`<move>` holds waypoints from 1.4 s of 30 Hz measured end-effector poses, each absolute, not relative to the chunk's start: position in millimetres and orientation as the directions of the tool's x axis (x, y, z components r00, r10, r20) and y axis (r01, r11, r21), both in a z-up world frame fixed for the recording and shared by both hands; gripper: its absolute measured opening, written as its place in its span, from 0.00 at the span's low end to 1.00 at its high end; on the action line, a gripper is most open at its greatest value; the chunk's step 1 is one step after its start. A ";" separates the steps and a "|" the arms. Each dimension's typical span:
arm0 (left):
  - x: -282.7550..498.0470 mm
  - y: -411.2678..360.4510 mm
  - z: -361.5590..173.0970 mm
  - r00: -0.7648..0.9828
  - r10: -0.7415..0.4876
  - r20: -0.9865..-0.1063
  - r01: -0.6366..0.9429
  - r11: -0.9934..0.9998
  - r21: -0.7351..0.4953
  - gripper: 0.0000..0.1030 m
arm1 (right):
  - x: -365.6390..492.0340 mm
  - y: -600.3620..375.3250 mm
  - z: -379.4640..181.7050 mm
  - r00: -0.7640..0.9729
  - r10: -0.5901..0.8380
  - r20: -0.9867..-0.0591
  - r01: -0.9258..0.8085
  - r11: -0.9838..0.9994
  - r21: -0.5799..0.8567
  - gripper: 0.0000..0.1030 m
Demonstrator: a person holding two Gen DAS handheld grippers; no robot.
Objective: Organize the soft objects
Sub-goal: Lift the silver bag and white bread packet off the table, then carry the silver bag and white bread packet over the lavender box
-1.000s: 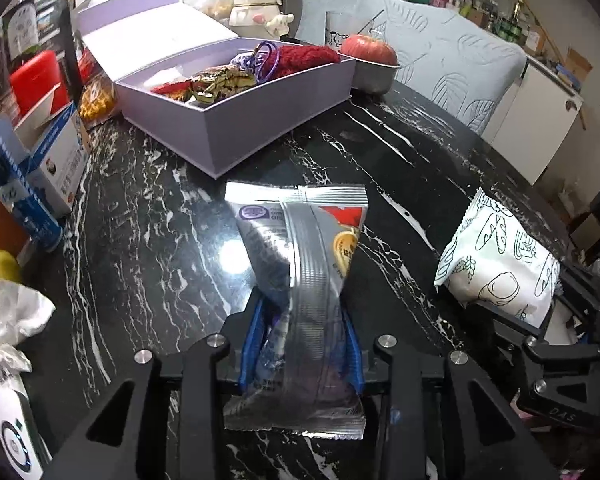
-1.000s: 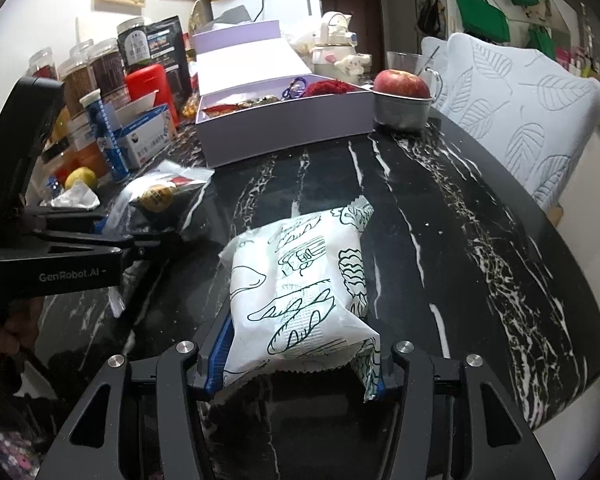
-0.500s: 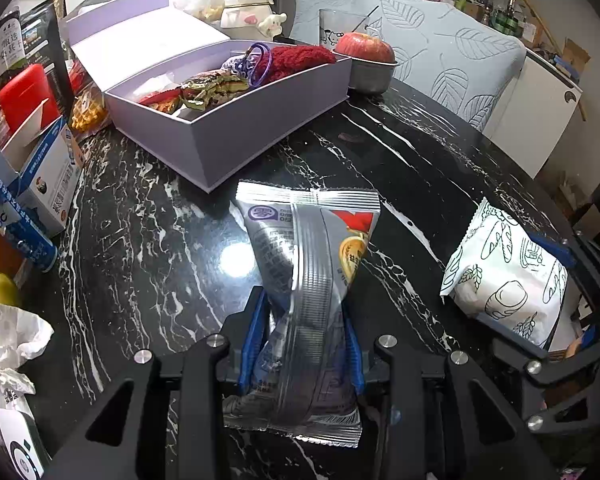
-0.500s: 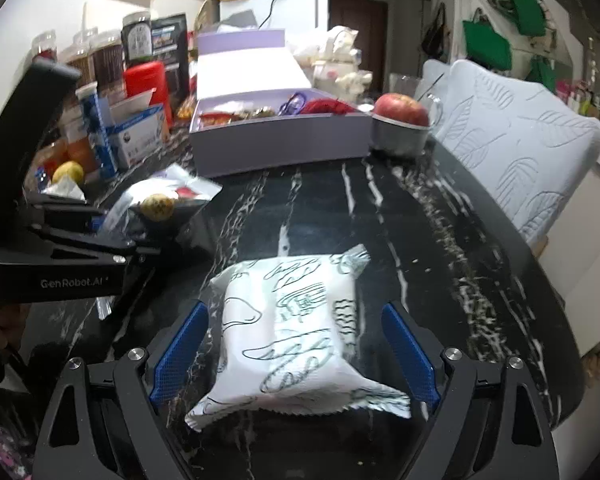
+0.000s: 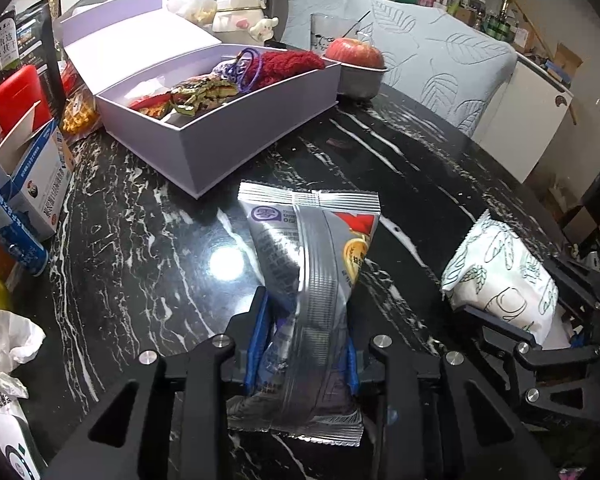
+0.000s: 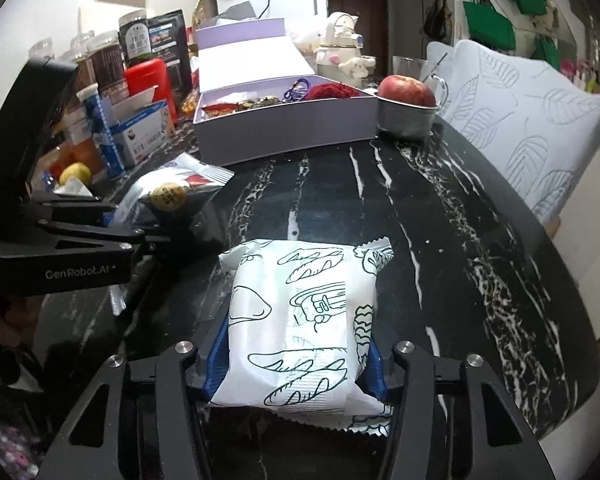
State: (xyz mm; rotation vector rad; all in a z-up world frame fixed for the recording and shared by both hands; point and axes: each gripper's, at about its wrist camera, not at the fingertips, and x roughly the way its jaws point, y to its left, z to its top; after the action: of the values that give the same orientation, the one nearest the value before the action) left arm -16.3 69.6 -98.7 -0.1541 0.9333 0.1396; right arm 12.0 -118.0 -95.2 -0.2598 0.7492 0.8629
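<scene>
Between blue pads, crinkled silver packet (image 5: pixel 308 280), puffy white packet (image 6: pixel 300 320)

**Black linkage frames, blue finger pads**

The left gripper (image 5: pixel 305 354) is a matte black frame of angular linkage bars with triangular cut-outs, joined by round silver screws. Its fingers (image 5: pixel 255 342) carry bright blue pads on their inner faces. The right gripper (image 6: pixel 294 354) has the same black bars, silver screws and blue-lined fingers (image 6: pixel 216 350). In the right wrist view, the left gripper's side bears white "GenRobot.AI" lettering.
</scene>
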 end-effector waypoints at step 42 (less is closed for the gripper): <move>-4.5 105.4 79.7 0.869 0.177 -0.463 -0.185 0.982 0.027 0.30 | 39.4 -78.6 68.6 0.487 0.776 -0.400 -0.857 0.513 -0.049 0.52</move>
State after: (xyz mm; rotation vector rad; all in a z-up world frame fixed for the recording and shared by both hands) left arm -4.5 105.4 79.7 -0.0185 0.4826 0.1893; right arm 39.4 -78.6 68.6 -0.2566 0.3494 1.0062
